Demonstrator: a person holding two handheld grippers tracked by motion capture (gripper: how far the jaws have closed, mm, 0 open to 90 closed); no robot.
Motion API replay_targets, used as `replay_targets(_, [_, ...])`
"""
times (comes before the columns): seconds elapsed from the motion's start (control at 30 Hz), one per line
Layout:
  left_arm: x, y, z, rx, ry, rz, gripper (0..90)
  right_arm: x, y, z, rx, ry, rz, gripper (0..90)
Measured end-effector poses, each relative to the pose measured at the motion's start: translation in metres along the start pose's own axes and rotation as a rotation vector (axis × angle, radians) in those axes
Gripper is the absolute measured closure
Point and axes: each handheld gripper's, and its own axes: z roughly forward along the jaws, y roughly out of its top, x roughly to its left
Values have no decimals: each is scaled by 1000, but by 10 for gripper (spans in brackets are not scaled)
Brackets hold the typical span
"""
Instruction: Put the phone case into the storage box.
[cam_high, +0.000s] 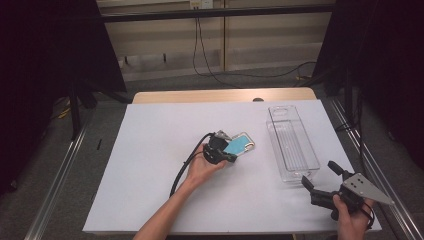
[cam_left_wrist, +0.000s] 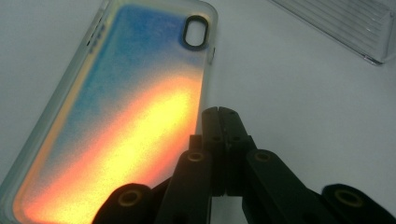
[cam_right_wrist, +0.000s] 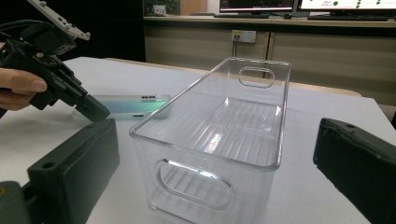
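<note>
Two grippers: left gripper (cam_left_wrist: 219, 112), jaws closed empty, sitting at phone case's (cam_left_wrist: 121, 121) long edge; case running lengthwise ahead-left; right gripper (cam_high: 320, 175) gaping, waiting farther off.

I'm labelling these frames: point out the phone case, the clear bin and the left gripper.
phone case (cam_left_wrist: 116, 116), left gripper view, middle of its back.
clear bin (cam_right_wrist: 261, 126), right gripper view, right wall.
left gripper (cam_left_wrist: 219, 114), left gripper view, closed jaw tips.
</note>
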Motion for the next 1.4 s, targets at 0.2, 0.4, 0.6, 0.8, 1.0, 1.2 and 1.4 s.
replay_targets(0.2, [0,0,-4,-32,-2,1,900,0,0,0,0,0,-1,0])
replay_targets(0.4, [-4,4,-13,-83,-15,29,898,0,0,0,1,0,0,0])
replay_targets(0.6, [-9,7,-23,-137,-39,42,860,0,0,0,1,-1,-1,0])
replay_targets(0.8, [-12,9,-32,-173,-4,74,746,0,0,0,0,-4,-2,0])
replay_targets(1.0, [-6,7,-39,-199,32,54,529,0,0,0,-1,-3,-1,0])
replay_targets(1.2, [0,6,-44,-207,61,60,345,-1,0,0,0,-3,-3,0])
replay_targets(1.4, [6,7,-46,-199,124,84,171,0,0,0,0,-3,0,0])
